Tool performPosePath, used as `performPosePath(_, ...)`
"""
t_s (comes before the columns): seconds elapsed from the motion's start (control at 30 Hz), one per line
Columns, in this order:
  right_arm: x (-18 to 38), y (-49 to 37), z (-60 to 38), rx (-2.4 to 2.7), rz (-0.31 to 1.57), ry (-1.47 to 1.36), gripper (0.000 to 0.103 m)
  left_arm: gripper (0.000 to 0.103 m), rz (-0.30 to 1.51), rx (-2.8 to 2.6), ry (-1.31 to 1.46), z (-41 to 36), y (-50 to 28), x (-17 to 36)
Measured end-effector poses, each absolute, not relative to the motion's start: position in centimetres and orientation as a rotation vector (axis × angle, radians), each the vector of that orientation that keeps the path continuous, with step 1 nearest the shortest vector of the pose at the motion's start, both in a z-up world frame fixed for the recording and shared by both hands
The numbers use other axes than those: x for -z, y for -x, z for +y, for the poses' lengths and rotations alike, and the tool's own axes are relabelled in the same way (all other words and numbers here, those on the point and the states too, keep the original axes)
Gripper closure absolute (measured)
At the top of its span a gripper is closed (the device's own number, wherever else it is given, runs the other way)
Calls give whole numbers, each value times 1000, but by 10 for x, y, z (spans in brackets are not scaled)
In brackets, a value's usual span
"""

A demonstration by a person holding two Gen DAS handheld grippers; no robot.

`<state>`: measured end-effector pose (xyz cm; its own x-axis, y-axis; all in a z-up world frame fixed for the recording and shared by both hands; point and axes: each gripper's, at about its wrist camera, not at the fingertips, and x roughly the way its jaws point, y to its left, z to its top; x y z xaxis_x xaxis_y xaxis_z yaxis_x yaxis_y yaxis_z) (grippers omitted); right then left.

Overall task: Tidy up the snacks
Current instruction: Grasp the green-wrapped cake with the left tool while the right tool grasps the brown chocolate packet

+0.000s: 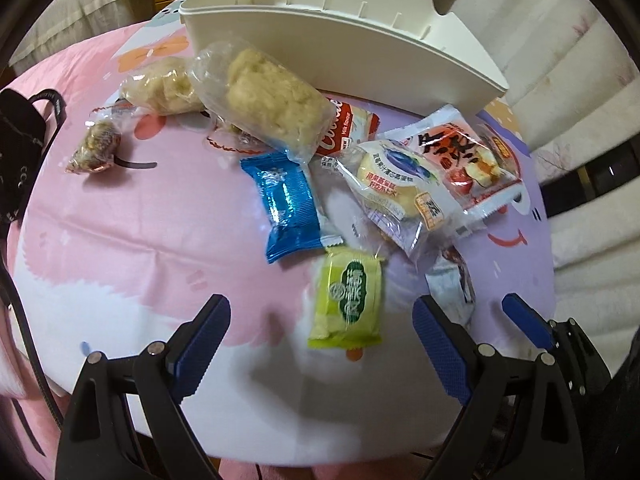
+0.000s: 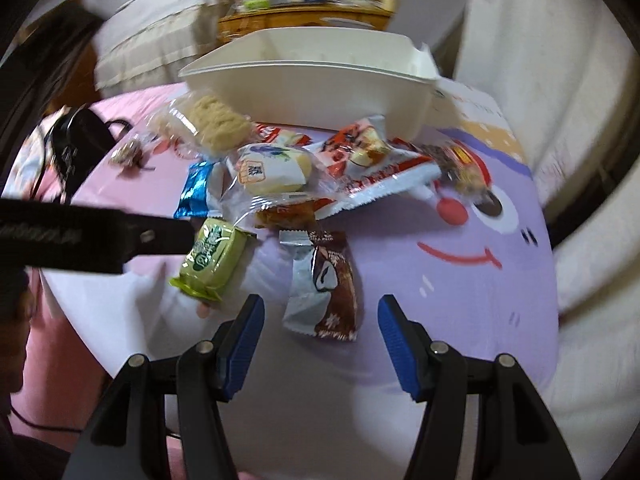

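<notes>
Several wrapped snacks lie on a pink and purple cartoon cloth in front of a cream plastic bin [image 1: 360, 36], which also shows in the right wrist view [image 2: 320, 92]. My left gripper [image 1: 320, 332] is open, with a green snack packet [image 1: 348, 300] between its fingers on the cloth. My right gripper [image 2: 320, 336] is open just before a brown and silver packet [image 2: 324, 292]. The green packet [image 2: 212, 256] lies to its left. A blue foil packet [image 1: 288, 204], a round cake packet [image 1: 400, 188], a red packet [image 1: 468, 160] and a large beige bag [image 1: 272, 100] lie nearer the bin.
A small brown candy [image 1: 96, 148] and another beige bag [image 1: 164, 84] lie at the left. A black strapped object [image 1: 20, 148] sits at the cloth's left edge. The left gripper's arm [image 2: 92, 236] crosses the right wrist view. Cream padded upholstery [image 1: 580, 92] rises at the right.
</notes>
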<state>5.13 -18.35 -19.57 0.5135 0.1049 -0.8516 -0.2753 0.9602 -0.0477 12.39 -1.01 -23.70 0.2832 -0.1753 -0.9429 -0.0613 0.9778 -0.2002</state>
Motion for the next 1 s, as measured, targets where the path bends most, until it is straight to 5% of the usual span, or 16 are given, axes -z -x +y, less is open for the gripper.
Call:
performPosePath(0.43, 218, -65, -191, -383, 968, 269, 44, 24, 1321, -25, 186, -28, -133, 270)
performPosePath(0.6, 221, -70, -193, -426, 975, 259, 53, 30, 1318, -29, 156, -36, -135, 271)
performPosePath(0.87, 221, -76, -195, -456, 991, 222, 54, 62, 1314, -8, 139, -52, -143, 260)
performPosePath(1.0, 221, -78, -195, -465, 1001, 214, 57, 68, 1320, -5, 137, -57, -145, 259)
